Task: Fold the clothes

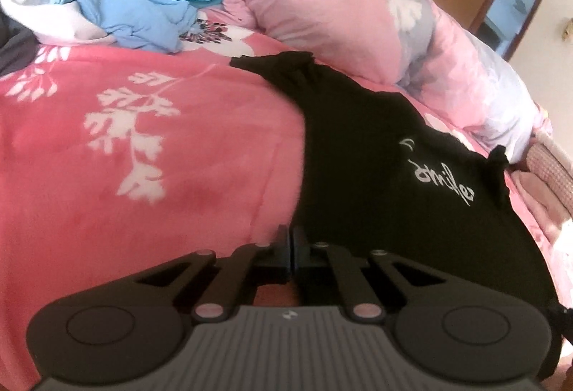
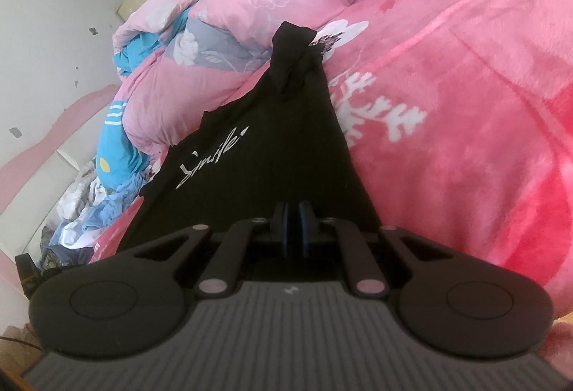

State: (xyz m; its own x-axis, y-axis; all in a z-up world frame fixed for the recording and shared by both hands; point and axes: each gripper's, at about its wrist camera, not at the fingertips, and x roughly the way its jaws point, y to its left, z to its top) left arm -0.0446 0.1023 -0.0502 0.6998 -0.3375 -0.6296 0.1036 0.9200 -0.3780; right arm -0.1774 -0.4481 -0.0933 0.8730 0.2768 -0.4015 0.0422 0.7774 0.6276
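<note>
On a coral-pink floral blanket (image 1: 107,158), black T-shirt (image 1: 376,183) with white script lettering (image 1: 442,181) spread flat, one sleeve (image 1: 275,63) reaching toward a rumpled pink quilt (image 1: 340,25). Left gripper (image 1: 290,240) clamped on the shirt's near edge, fingers pressed together. Right gripper (image 2: 293,215) likewise pinched tight on the hem at another corner. Heap of blue and white laundry (image 1: 118,14) beyond, near the bed's far side.

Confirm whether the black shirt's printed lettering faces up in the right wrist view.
Yes: white script lettering shows on the upward face of the black shirt, which lies on the pink floral blanket.
</note>
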